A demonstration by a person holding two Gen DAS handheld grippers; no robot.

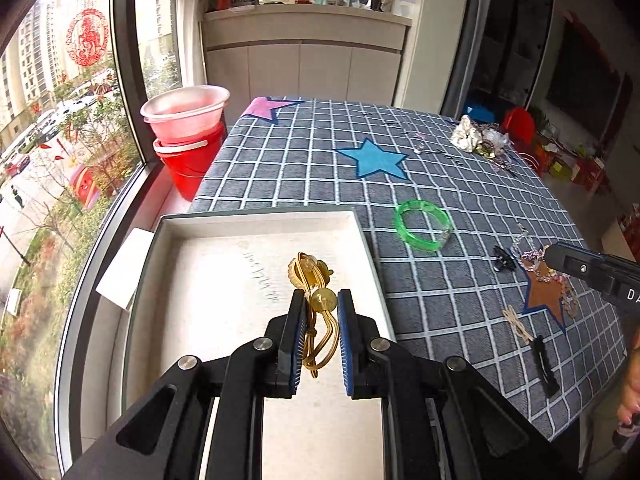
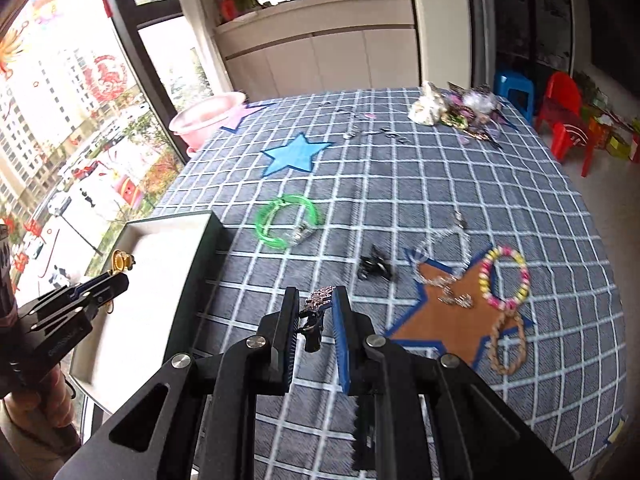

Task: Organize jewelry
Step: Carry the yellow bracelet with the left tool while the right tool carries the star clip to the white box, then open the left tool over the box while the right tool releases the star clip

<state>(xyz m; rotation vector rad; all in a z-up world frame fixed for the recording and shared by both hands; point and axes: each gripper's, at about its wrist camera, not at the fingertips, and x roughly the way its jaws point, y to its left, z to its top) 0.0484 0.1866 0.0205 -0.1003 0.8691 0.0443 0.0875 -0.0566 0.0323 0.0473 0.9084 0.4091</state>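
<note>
Claws both grasping: left claw (image 1: 322, 300) gold hair tie (image 1: 316, 300) inside box (image 1: 256, 220) rim; right claw (image 2: 314, 300) sparkly clip (image 2: 318, 300).

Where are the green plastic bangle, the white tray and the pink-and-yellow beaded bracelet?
Green plastic bangle (image 1: 423, 229): left wrist view, near band.
White tray (image 1: 260, 218): left wrist view, far rim.
Pink-and-yellow beaded bracelet (image 2: 485, 276): right wrist view, left bead strand.

Grey-blue white-checked tablecloth (image 2: 460, 184) with blue star (image 2: 294, 154), green bangle (image 2: 286, 222), gold hair tie (image 1: 316, 300).
</note>
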